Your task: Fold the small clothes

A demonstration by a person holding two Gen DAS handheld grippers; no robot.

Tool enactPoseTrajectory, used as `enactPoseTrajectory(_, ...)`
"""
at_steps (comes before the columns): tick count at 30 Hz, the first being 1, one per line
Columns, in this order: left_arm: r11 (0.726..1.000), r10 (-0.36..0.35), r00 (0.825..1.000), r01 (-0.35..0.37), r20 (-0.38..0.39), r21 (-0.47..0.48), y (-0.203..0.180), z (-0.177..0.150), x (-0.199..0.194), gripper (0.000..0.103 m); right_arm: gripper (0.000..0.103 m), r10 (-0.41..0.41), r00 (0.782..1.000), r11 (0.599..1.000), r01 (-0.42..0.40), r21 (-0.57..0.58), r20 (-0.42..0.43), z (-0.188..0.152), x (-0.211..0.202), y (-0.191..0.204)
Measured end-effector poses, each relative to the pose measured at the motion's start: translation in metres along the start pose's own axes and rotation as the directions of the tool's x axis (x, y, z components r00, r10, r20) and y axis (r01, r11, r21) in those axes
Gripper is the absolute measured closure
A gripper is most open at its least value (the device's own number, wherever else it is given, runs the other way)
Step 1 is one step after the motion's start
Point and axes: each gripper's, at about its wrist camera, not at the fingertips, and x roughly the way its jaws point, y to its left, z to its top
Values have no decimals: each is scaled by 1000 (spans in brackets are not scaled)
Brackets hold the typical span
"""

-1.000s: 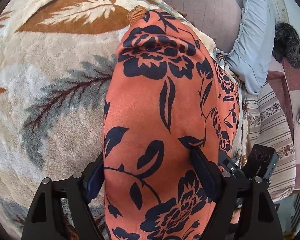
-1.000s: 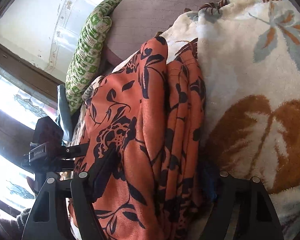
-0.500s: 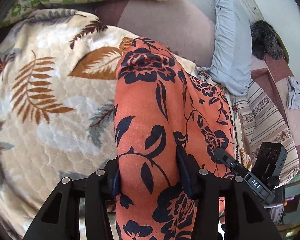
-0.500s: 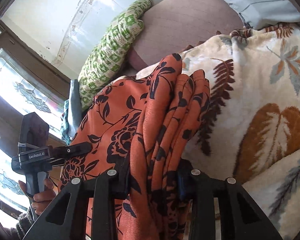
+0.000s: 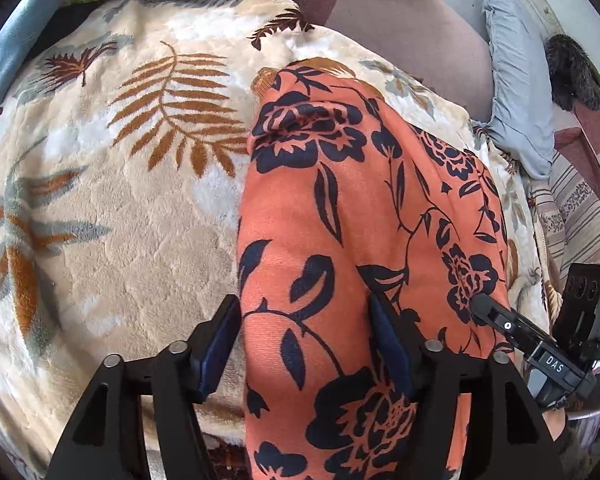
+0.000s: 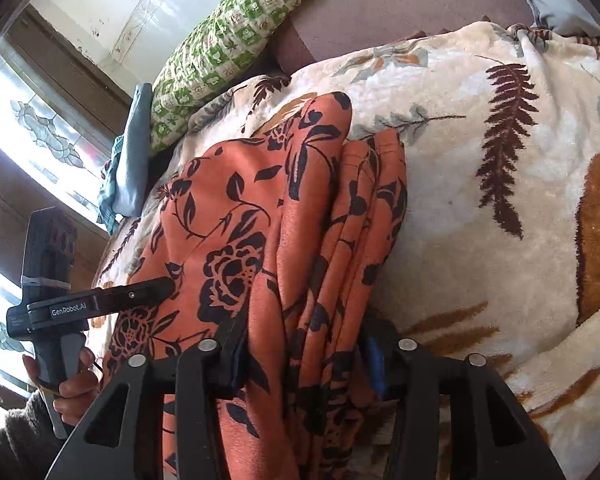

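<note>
Lying on the big leafy blanket [image 5: 112,248], the orange flowered cloth [image 5: 332,216] is seen folded in soft, floppy layers. It looks light and may slip, so the thick folded edge should be held. It is pinched by the left tool [image 5: 300,340] and the right tool [image 6: 300,356]

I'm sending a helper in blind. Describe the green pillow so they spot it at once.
Start at the cream leaf-print blanket covering the bed. Above its far edge, against the brown headboard, lies the green pillow. It alone has a green-and-white checked print; the other pillow is plain pale blue.
</note>
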Motion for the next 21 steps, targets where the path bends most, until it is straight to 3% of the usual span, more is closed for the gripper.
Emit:
enactPoseTrajectory(1,1000,-5,1000,5,4,-6,4,-1,3,24,36,7,1000,1000,-7,7,-9,-1,0,-9)
enactPoseTrajectory(2,1000,-21,1000,21,4,-15,9,-3,6,19,32,18,1000,1000,-17,17,-17,-5,-1,-20)
enactPoseTrajectory(4,999,-47,999,47,16,-16,16,-4,17,16,32,72,997,997,-71,28,-6,-9,-5,-31)
enactPoseTrajectory(7,999,-39,999,39,10,-15,20,-3,22,16,32,36,999,999,-35,36,-26,-6,-6,-24)
enactPoseTrajectory(11,998,-25,1000,24,-11,-65,18,-5,-4,19,29,-107,994,993,108,43,-24,-5,-27,0)
enactPoseTrajectory(13,997,64,997,-63,31,-43,9,-13,-28,19,23,-245,969,969,245,-9,-4,-10,-43,20)
enactPoseTrajectory(15,986,169,982,-169,90,-6,0,-26,-48,19,11,-381,924,923,381,-53,-5,-16,-56,38)
enactPoseTrajectory(17,963,263,951,-269,162,15,-10,-42,-66,18,9,-446,895,892,442,-91,-25,-27,-68,53)
enactPoseTrajectory(21,911,383,883,-410,271,51,-31,-81,-88,18,0,-488,872,859,486,-158,27,-62,-99,87)
